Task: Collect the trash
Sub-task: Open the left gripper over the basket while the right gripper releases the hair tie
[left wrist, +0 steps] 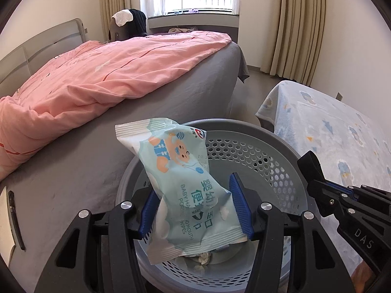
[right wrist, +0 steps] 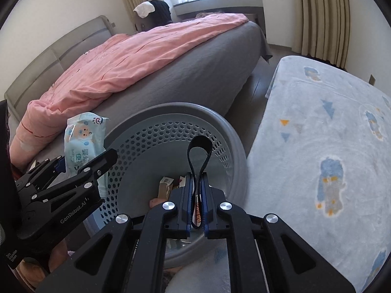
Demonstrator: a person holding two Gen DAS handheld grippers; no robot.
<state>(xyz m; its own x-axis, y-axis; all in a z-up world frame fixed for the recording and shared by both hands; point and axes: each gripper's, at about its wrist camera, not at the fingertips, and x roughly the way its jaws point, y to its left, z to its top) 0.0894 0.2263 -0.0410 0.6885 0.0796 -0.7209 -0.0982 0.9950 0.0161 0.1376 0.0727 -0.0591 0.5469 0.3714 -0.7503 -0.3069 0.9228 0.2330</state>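
A light-blue pack of baby wipes (left wrist: 180, 178) hangs above the grey perforated bin (left wrist: 244, 128), and my left gripper (left wrist: 193, 183) is shut on its lower half with both blue pads pressing its sides. In the right wrist view the same pack (right wrist: 84, 136) and left gripper (right wrist: 83, 158) show at the left of the bin (right wrist: 176, 108). My right gripper (right wrist: 196, 174) is shut on a black looped band (right wrist: 199, 151) that stands up over the bin's mouth. One of its fingers (left wrist: 315, 168) pokes in at the right of the left wrist view. Scraps of paper (left wrist: 202, 260) and a cardboard piece (right wrist: 165, 185) lie inside the bin.
A bed with a grey sheet (left wrist: 73, 166) and a pink quilt (left wrist: 97, 78) runs along the left of the bin. A pale blue patterned blanket (right wrist: 330, 146) covers a surface close on the right. Narrow floor leads back to the curtains (left wrist: 300, 24) and the window.
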